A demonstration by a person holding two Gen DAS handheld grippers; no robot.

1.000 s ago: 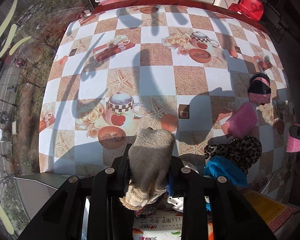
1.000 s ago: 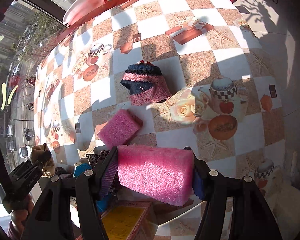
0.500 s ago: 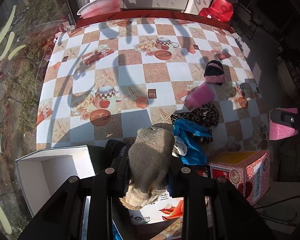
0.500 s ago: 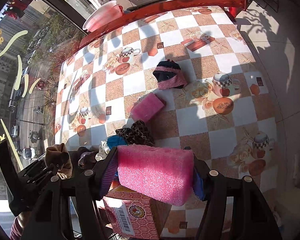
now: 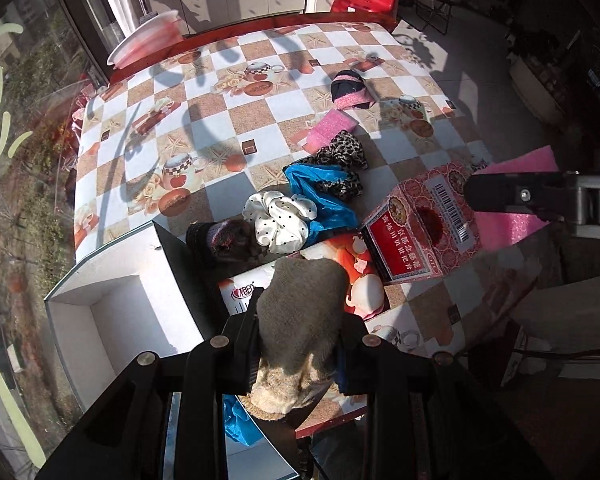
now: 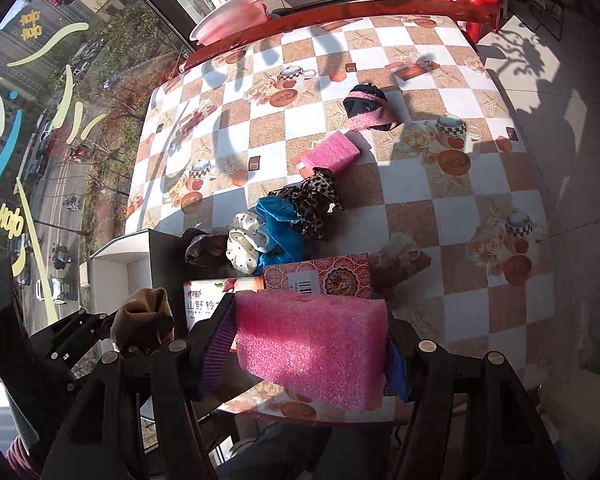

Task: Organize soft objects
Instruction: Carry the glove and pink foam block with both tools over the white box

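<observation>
Above the table's [image 6: 480,208] near edge, the left gripper [image 5: 298,344] clamps a beige sock [image 5: 300,312]; the right gripper [image 6: 310,354] grips a pink foam block [image 6: 312,348].

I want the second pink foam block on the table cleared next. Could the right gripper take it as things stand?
Probably not yet: the right gripper is already shut on a pink foam block. The loose block itself lies uncovered.
</observation>
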